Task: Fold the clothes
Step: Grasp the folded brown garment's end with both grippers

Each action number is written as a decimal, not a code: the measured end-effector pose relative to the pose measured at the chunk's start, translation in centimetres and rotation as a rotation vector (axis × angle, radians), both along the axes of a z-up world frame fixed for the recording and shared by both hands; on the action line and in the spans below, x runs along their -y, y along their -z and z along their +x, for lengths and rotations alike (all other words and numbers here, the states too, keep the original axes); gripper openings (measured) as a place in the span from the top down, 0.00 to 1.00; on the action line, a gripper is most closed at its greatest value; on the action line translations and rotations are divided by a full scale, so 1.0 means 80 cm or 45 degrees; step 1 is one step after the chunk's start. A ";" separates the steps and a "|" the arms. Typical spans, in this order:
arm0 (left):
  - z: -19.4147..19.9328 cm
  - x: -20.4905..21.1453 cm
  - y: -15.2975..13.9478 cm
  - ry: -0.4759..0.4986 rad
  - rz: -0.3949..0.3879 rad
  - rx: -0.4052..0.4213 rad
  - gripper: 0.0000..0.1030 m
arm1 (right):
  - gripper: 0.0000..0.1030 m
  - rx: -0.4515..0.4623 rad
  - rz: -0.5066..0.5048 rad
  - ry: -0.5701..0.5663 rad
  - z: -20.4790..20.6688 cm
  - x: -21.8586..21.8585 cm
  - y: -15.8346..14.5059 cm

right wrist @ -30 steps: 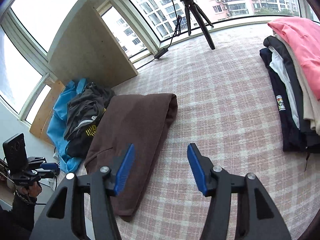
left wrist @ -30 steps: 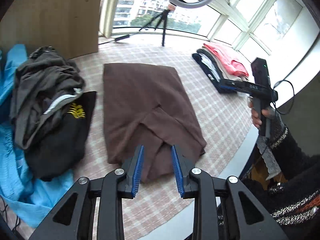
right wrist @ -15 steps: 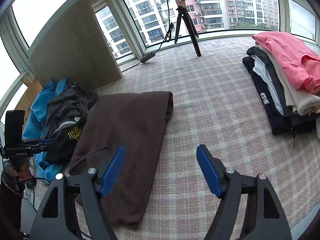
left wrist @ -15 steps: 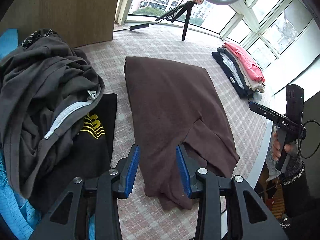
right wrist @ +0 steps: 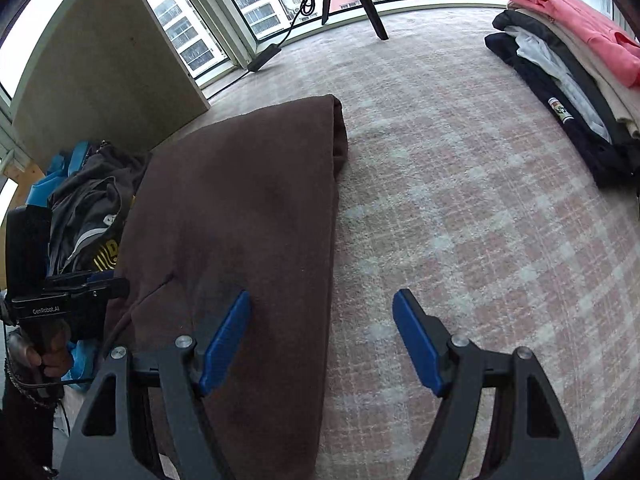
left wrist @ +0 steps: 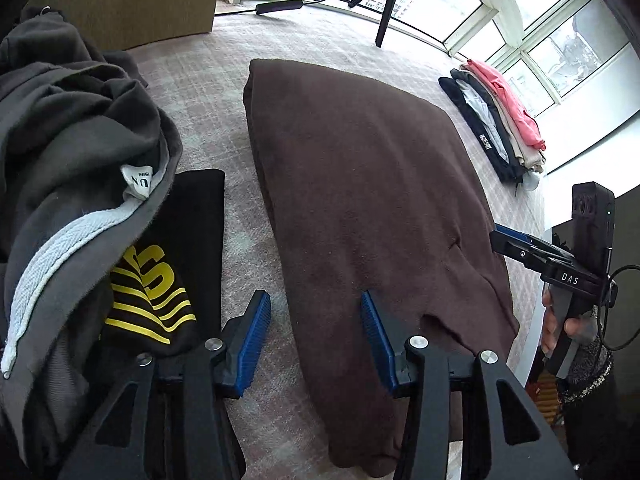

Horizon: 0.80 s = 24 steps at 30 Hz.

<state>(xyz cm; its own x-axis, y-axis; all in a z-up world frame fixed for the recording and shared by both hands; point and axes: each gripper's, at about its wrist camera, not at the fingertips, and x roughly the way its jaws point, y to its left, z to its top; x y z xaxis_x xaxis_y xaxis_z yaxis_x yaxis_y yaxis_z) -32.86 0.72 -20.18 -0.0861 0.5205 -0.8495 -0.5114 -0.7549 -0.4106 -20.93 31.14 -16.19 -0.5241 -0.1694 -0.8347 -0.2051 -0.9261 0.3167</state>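
A brown garment lies folded lengthwise on the plaid cloth; it also shows in the right wrist view. My left gripper is open and empty, low over the garment's near left edge. My right gripper is open and empty, straddling the garment's near right edge. The right gripper shows in the left wrist view, and the left gripper in the right wrist view.
A heap of unfolded dark clothes with a black yellow-striped piece lies to the left. A stack of folded clothes topped in pink sits at the right. A tripod and a wooden board stand at the back.
Both grippers have dropped lower and closer to the brown garment's near end. Both jaws have opened wider. The garment has not moved.
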 end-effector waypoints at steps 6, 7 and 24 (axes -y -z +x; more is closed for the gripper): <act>0.004 -0.008 0.002 0.042 -0.002 -0.029 0.50 | 0.30 -0.003 0.008 -0.054 -0.002 0.004 0.007; 0.006 -0.011 0.002 0.054 -0.009 -0.037 0.49 | 0.29 -0.006 0.020 -0.073 -0.002 0.006 0.007; 0.020 -0.044 0.007 0.136 0.015 -0.094 0.70 | 0.58 0.007 -0.089 -0.249 -0.010 0.022 0.003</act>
<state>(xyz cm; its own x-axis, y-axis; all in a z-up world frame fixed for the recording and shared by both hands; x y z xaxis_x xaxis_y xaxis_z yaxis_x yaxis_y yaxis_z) -31.28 4.24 -20.70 -0.0914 0.5402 -0.8366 -0.6176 -0.6897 -0.3779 -21.73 29.36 -16.40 -0.4712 -0.3252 -0.8199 -0.0254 -0.9242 0.3811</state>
